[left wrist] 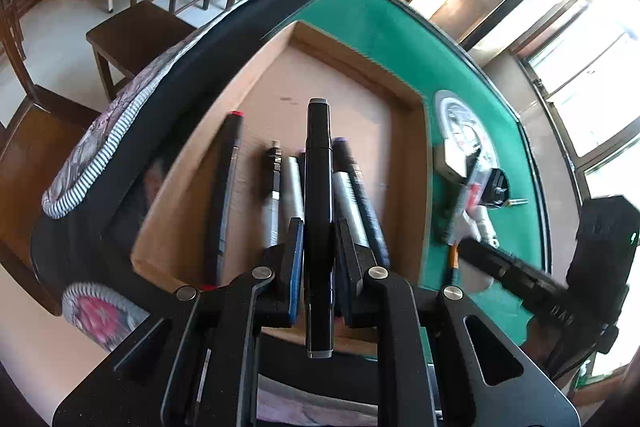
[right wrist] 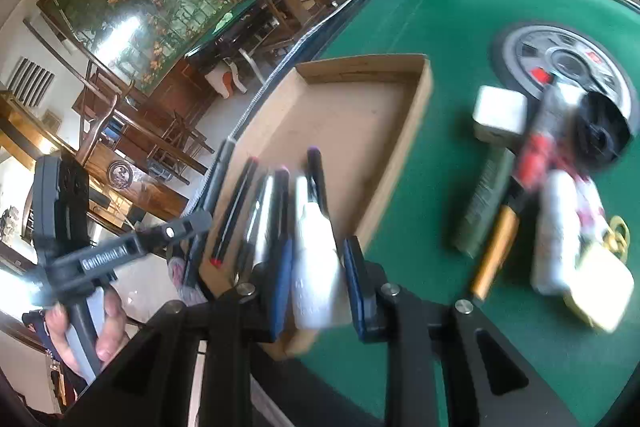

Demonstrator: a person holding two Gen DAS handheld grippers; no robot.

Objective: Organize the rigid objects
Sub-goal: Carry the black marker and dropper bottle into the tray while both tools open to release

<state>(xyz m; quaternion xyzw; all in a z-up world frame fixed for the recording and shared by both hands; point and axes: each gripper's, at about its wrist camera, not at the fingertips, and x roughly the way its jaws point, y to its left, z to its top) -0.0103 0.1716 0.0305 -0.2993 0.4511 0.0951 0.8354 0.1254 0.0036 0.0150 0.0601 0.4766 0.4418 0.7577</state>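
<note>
Marker, black (left wrist: 319, 211): long dark barrel with grey end caps, clamped between the blue pads of the left gripper (left wrist: 318, 243). It lies lengthwise along the fingers, one cap projecting forward past the tips, the other reaching back toward the camera. It hangs above the cardboard tray (left wrist: 404, 83), over the pens already lying there.

Bottle, white (right wrist: 314, 267): small, blurred plastic body, held between the blue pads of the right gripper (right wrist: 316, 275). Its dark narrow tip points forward, away from the camera. It sits over the near corner of the cardboard tray (right wrist: 424, 95).

Tray contents: red-capped black pen (left wrist: 228, 187) along the left side; a silver pen (left wrist: 294, 187) and a purple-capped marker (left wrist: 356, 187) just beside and below the held marker. All lie roughly parallel, pointing along the tray's length. The far half of the tray floor is bare.

Table, green felt (right wrist: 440, 11): carries the tray near its left edge. To the right of the tray, well apart from both grippers, lies a blurred cluster: a white block (right wrist: 498, 115), an orange-handled tool (right wrist: 494, 255), a red and black object (right wrist: 536, 155), a white tube (right wrist: 554, 239), a pale yellow case (right wrist: 604, 291). A round dial (right wrist: 560, 59) is set in the felt beyond them.

Hand (right wrist: 108, 319): seen in the right wrist view, wrapped around the left gripper's handle.
</note>
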